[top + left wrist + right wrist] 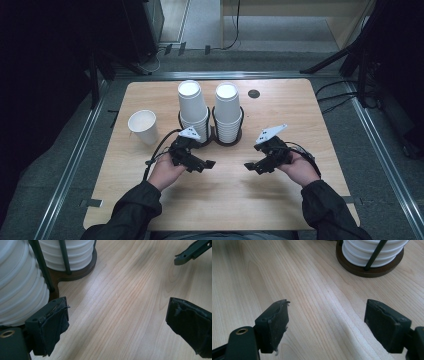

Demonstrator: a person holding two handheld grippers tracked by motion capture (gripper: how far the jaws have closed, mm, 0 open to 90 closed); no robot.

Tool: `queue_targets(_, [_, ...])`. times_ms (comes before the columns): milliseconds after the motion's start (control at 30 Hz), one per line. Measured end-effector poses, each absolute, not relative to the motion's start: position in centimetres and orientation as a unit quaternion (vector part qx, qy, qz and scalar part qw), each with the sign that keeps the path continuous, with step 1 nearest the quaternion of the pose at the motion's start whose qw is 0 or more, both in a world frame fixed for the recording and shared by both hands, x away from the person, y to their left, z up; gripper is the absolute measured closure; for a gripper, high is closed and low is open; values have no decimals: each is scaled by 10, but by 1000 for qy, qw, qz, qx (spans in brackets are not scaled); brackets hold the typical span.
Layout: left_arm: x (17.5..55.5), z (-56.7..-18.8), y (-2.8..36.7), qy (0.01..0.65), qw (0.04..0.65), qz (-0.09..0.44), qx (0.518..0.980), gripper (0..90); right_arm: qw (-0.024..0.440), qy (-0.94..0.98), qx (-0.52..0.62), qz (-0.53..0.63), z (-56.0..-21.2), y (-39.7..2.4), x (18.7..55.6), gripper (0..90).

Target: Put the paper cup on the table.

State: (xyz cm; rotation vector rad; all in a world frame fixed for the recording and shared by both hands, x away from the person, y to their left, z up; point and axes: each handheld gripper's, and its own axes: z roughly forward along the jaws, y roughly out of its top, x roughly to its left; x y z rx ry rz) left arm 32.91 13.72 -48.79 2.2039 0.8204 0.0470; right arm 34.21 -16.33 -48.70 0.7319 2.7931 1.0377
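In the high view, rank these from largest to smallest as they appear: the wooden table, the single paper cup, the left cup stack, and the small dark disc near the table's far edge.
1. Wooden table
2. Left cup stack
3. Single paper cup
4. Small dark disc

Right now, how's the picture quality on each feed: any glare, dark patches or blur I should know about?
High view: the table is evenly lit, the surroundings fall to near black, and the stacked cups' tops glare white. Left gripper view: sharp wood grain, but the near stack is soft and overexposed. Right gripper view: crisp, with a soft shadow band on the wood between the open tongs.
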Motion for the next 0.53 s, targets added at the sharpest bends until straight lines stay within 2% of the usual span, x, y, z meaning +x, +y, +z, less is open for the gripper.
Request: queue_targets(533, [330,-490,138,324,383,16,865,46,39,908,239,341,-486,-165,343,201])
